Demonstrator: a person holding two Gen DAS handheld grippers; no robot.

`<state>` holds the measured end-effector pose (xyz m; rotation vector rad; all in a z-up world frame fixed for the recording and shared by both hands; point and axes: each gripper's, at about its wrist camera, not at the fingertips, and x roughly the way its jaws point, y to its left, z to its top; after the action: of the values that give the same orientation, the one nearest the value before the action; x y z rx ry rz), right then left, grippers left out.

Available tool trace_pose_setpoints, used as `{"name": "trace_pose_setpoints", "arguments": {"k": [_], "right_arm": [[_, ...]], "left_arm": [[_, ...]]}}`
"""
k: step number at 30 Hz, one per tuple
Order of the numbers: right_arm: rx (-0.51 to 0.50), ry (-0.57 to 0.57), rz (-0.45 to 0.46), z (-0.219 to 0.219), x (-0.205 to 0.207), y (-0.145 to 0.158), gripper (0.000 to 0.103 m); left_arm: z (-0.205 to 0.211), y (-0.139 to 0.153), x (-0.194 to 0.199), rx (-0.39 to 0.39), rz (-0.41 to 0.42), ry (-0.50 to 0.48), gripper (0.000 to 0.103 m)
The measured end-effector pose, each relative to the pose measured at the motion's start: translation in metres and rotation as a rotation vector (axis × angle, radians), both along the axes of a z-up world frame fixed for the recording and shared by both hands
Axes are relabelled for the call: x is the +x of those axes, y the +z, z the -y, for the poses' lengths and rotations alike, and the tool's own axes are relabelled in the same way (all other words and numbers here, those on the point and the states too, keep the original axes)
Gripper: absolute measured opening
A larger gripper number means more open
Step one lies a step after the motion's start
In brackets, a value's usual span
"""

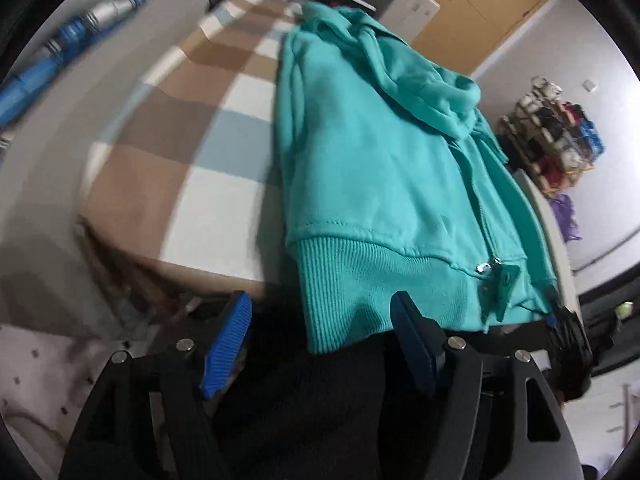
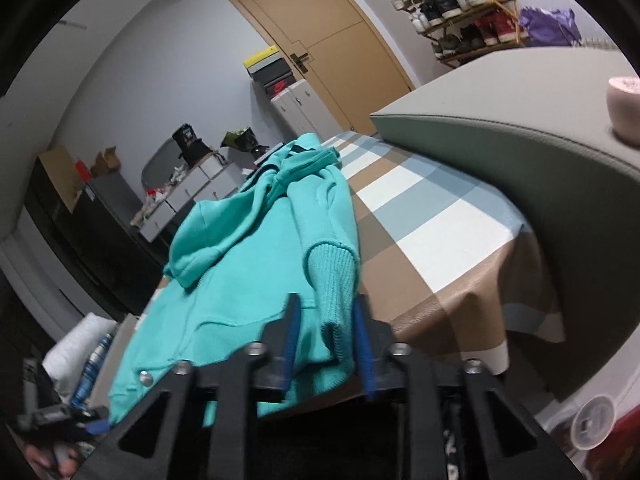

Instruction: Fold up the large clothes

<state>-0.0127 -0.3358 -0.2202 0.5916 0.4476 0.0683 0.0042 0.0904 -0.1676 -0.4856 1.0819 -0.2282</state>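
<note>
Checked tablecloth (image 1: 208,128) blurred, teal hoodie (image 1: 360,168) overhanging edge

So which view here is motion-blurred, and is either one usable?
Left wrist: the checked tablecloth smears at the left, though the teal hoodie stays readable. Right wrist: mostly sharp; only the fingers look soft. Both bend heavily at the fisheye edges.

Even, soft indoor light fills both views, with no glare and only faint shadows. The left wrist view is smeared by motion blur, strongest on the checked tablecloth (image 1: 208,128); the right wrist view is sharper. Fisheye distortion bends the edges, and dark vignettes ring the corners.
</note>
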Motion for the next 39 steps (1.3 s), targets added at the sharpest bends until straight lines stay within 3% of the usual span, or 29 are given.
{"name": "trace_pose_setpoints", "arguments": {"k": [3, 6, 9, 11, 17, 20, 23, 27, 28, 29, 30, 35, 39], "right_arm": [[0.031, 0.030, -0.027, -0.004, 0.011, 0.003, 0.037], [0.065, 0.065, -0.039, -0.008, 0.017, 0.003, 0.037], [0.199, 0.160, -0.011, -0.004, 0.019, 0.002, 0.037], [0.230, 0.214, -0.009, -0.006, 0.021, 0.004, 0.037], [0.146, 0.166, -0.080, -0.011, 0.030, 0.008, 0.037], [0.077, 0.107, -0.165, -0.012, 0.037, 0.004, 0.037], [0.074, 0.107, -0.183, -0.009, 0.038, 0.003, 0.039], [-0.010, 0.126, -0.205, -0.017, 0.045, 0.007, 0.038], [-0.045, 0.123, -0.214, -0.019, 0.048, 0.008, 0.028], [-0.067, 0.114, -0.219, -0.019, 0.049, 0.009, 0.018], [-0.085, 0.105, -0.220, -0.019, 0.048, 0.009, 0.006], [-0.096, 0.089, -0.195, -0.009, 0.036, 0.011, 0.004], [-0.139, 0.093, -0.174, -0.006, 0.018, 0.016, 0.004]], "left_arm": [[0.005, -0.005, 0.009, -0.100, -0.013, -0.046, 0.068], [0.002, -0.009, 0.011, -0.186, -0.039, -0.021, 0.068], [0.000, -0.006, 0.008, -0.323, -0.042, -0.045, 0.068], [0.003, 0.001, 0.009, -0.331, -0.020, -0.057, 0.068], [0.010, 0.017, 0.025, -0.350, 0.046, -0.108, 0.068], [0.005, 0.006, 0.031, -0.323, 0.012, -0.085, 0.068], [-0.003, -0.001, 0.025, -0.280, 0.011, -0.076, 0.068], [-0.004, -0.001, 0.026, -0.286, 0.041, -0.062, 0.068], [-0.007, 0.000, 0.025, -0.280, 0.050, -0.058, 0.064], [-0.007, -0.002, 0.025, -0.258, 0.054, -0.049, 0.041], [-0.008, -0.004, 0.024, -0.217, 0.042, -0.032, 0.026], [-0.019, -0.010, 0.014, -0.226, 0.032, -0.009, 0.011], [-0.020, -0.002, 0.000, -0.191, 0.046, -0.016, 0.009]]}}
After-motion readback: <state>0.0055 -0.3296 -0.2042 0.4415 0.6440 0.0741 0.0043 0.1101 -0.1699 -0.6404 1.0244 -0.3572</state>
